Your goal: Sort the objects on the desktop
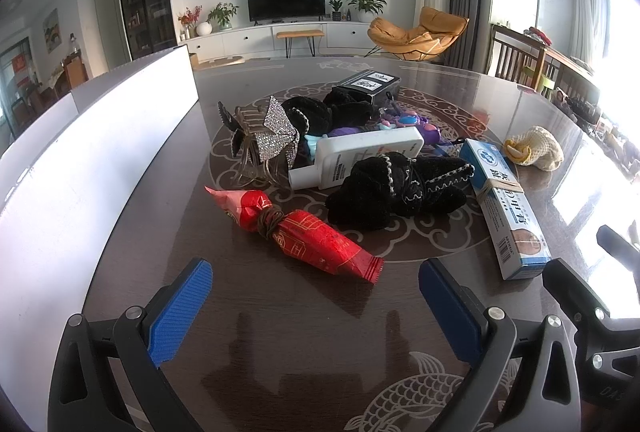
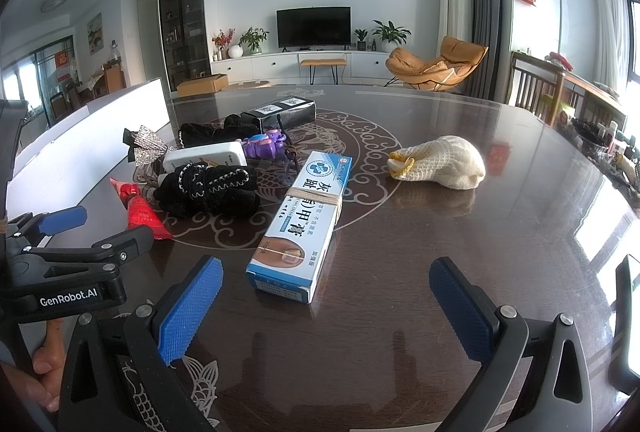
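In the left wrist view, the left gripper (image 1: 316, 308) was held released above the near edge of the tabletop (image 1: 280, 332), its blue pads (image 1: 180, 312) spread wide with nothing between them. Just beyond it lay a red snack packet (image 1: 304, 232), cinched with a brown band. Toward the middle of the tabletop a black velvet bow (image 1: 400, 188) was seen touching a white bottle (image 1: 360, 156) lying on its side. A rhinestone bow clip (image 1: 272, 136) rested at the left of the pile, a second black velvet piece (image 1: 332, 112) and a purple toy (image 1: 404, 124) behind, and a black box (image 1: 368, 86) farthest back; whether anything was inside it could not be told. A blue-and-white ointment carton (image 1: 504, 208), bound by a rubber band, lay toward the right edge, and a cream knitted pouch (image 1: 536, 150) beyond it. A long white tray (image 1: 100, 160) ran along the left edge; its inside was hidden by its wall.

In the right wrist view, the right gripper (image 2: 326, 312) was likewise held released, empty, near the front edge. The ointment carton (image 2: 304, 220) was shown directly ahead with its printed face legible, and the knitted pouch (image 2: 444, 162) well apart to the right, with its yellow trim. Only here were the left gripper's body (image 2: 68, 264) and a person's fingers (image 2: 48, 364) at the left seen.
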{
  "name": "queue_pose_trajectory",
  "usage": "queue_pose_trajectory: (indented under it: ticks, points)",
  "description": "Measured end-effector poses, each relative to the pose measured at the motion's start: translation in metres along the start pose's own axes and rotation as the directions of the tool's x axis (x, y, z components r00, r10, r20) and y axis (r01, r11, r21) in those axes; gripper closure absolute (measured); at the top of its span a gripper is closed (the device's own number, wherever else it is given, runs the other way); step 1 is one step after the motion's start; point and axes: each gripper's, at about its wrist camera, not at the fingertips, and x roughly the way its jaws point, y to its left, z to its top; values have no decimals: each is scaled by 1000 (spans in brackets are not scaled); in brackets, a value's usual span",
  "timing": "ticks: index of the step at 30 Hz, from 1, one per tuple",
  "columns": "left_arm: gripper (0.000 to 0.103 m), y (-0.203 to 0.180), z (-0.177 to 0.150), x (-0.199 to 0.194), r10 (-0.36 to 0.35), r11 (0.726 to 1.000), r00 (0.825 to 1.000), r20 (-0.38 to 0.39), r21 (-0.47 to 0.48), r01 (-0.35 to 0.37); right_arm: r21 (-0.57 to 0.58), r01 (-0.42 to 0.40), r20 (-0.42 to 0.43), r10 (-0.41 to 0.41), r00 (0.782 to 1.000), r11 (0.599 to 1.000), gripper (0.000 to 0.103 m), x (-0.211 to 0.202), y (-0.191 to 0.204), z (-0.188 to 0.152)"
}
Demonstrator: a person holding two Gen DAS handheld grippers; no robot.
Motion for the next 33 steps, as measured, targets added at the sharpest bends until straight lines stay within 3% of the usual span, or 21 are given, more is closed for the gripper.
queue_pose_trajectory:
  ticks: [33]
  points:
    - [0, -11, -5, 3, -41, 998, 999, -31, -55, 39, 24, -57, -86, 59, 995, 998, 0, 14, -3, 2]
